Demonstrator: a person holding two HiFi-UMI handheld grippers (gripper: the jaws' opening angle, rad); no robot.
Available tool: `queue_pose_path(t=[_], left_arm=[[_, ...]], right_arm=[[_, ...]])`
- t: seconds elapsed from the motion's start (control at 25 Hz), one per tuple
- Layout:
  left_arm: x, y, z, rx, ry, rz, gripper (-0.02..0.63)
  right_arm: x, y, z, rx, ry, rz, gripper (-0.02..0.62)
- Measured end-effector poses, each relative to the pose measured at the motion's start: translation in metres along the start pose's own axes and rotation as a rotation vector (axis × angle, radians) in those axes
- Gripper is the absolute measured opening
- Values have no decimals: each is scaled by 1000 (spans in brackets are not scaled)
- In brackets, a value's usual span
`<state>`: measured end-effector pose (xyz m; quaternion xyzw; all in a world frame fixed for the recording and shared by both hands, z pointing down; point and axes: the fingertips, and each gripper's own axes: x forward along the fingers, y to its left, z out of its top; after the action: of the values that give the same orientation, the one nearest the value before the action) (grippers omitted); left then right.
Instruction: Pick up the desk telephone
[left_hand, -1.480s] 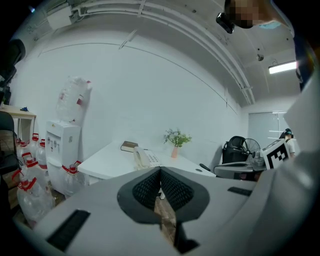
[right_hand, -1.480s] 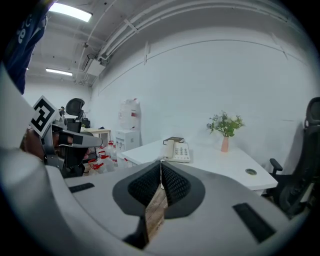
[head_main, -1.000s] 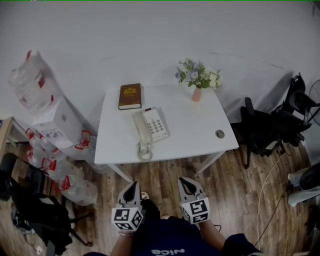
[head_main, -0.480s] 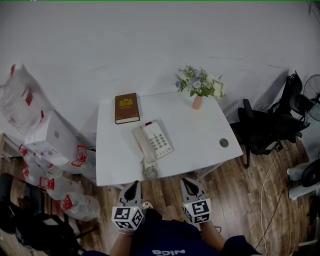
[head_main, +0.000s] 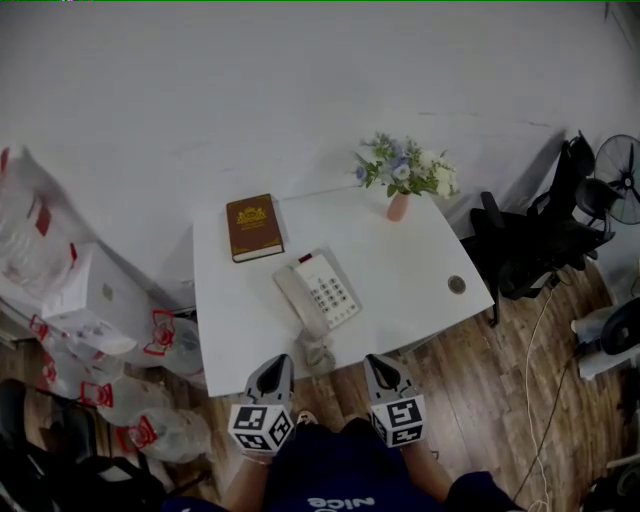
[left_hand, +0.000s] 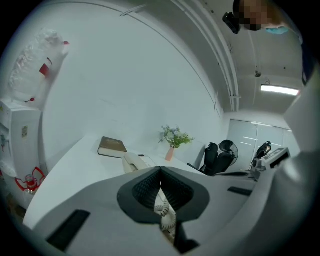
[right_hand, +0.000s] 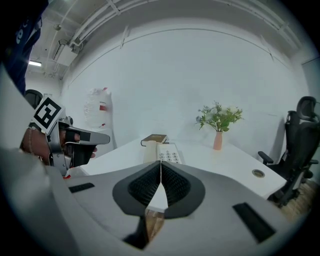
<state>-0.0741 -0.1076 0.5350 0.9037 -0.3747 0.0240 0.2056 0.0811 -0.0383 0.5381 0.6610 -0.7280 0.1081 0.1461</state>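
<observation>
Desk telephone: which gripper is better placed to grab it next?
Left, probably: the left gripper is nearer the handset side of the desk telephone; the right gripper sits further off. Both are shut.

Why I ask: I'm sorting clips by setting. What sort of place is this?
Probably an office: a white desk with a desk telephone on it, black office chairs beside it, and a standing fan nearby.
</observation>
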Motion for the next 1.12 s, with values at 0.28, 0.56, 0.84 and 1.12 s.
queue_pose_path(t=[0.28, 0.56, 0.84, 1.12], left_arm=[[2, 2, -9, -55, 45, -82, 15], [13, 9, -6, -83, 44, -52, 15], [32, 19, 0, -106, 47, 14, 15], [62, 17, 6, -101, 56, 62, 16]], right_arm=[[10, 13, 1, -19, 24, 7, 23], [22, 6, 3, -3, 37, 20, 23], [47, -7, 14, -30, 46, 82, 23], [68, -40, 22, 5, 32, 124, 23]])
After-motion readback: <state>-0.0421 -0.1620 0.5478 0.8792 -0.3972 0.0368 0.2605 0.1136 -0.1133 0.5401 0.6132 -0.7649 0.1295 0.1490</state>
